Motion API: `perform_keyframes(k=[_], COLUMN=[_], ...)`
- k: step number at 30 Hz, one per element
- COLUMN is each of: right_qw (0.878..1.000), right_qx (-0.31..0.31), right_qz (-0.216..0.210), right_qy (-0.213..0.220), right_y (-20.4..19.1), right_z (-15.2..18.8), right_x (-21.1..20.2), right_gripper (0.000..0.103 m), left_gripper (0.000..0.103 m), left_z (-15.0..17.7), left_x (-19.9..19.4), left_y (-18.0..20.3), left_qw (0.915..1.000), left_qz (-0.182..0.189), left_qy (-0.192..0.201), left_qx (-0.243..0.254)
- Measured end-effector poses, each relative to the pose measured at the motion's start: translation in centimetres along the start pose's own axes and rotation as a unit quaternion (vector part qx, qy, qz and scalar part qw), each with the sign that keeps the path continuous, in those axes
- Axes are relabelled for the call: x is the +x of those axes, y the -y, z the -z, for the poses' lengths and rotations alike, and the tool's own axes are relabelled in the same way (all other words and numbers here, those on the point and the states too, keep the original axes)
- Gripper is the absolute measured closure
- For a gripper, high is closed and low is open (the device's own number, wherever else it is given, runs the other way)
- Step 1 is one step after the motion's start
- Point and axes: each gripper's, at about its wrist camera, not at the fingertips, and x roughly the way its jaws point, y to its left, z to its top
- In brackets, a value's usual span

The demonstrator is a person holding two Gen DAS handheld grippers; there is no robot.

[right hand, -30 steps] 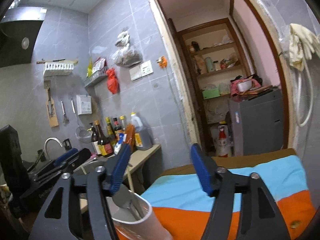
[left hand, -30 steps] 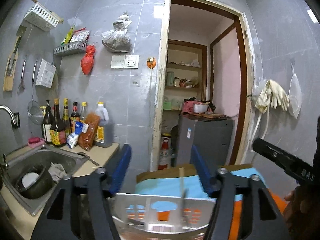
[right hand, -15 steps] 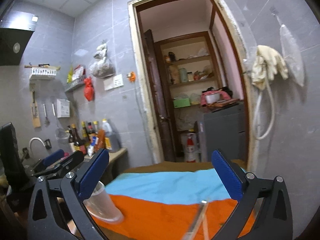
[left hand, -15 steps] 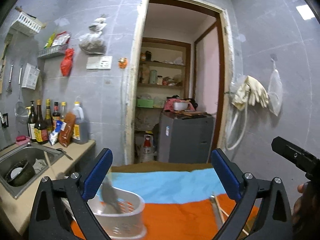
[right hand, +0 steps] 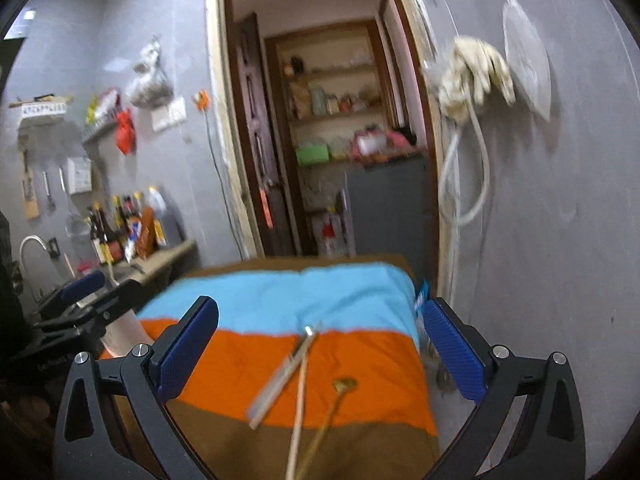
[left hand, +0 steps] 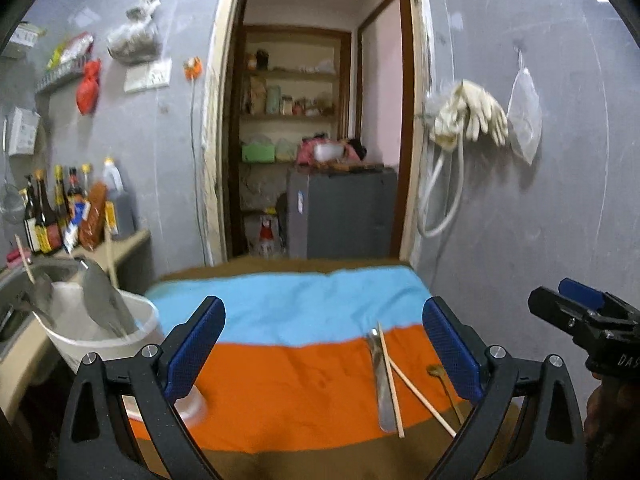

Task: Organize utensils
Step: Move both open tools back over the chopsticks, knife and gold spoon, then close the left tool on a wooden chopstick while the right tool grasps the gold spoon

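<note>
Several utensils loose on striped cloth [left hand: 304, 364] — metal knife [left hand: 379, 384], chopsticks [left hand: 390, 380], small spoon [right hand: 345, 385]. My left gripper [left hand: 322, 344] and right gripper [right hand: 320, 348] both gape, empty. Plan: right pinches knife mid-shaft, carries to white holder [left hand: 100, 340] — lift level.

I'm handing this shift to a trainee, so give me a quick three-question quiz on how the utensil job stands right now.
1. True or false: both the left claw and the right claw are open and hold nothing.
2. Which container already holds utensils? A) white holder B) blue tray C) glass jar
3. Fill in: the knife, chopsticks and small spoon lie mostly on the ____ stripe of the cloth.

Key: 1 true; 2 A; 3 orange.
</note>
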Motion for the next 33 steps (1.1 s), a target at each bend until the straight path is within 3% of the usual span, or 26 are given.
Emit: perform_keyframes(k=[6, 12, 19, 26, 33], right_qw=[0.997, 0.991, 0.981, 0.971, 0.967], right_qx=[0.014, 0.035, 0.060, 0.071, 0.077], right_qz=[0.008, -0.004, -0.033, -0.063, -0.075], right_qy=[-0.069, -0.128, -0.184, -0.220, -0.233], right_y=[1.9, 3.1, 4.4, 4.3, 4.2], right_z=[2.5, 4.3, 6.0, 6.6, 6.8], right_x=[3.0, 5.5, 7.3, 8.8, 9.5], right_gripper=[0.005, 0.033, 0.063, 0.074, 0.077], left_gripper=[0.006, 0.008, 0.046, 0.060, 0.070], left_z=[2.1, 3.6, 4.8, 5.7, 6.7], left_x=[4.0, 7.5, 10.6, 13.2, 15.9], left_y=[1.1, 1.5, 1.9, 2.9, 3.6], left_qw=[0.9986, 0.9942, 0.9836, 0.9682, 0.9532], left_qz=[0.006, 0.027, 0.073, 0.110, 0.109], left_qy=[-0.050, -0.103, -0.163, -0.223, -0.280], left_qx=[0.015, 0.017, 0.027, 0.030, 0.032])
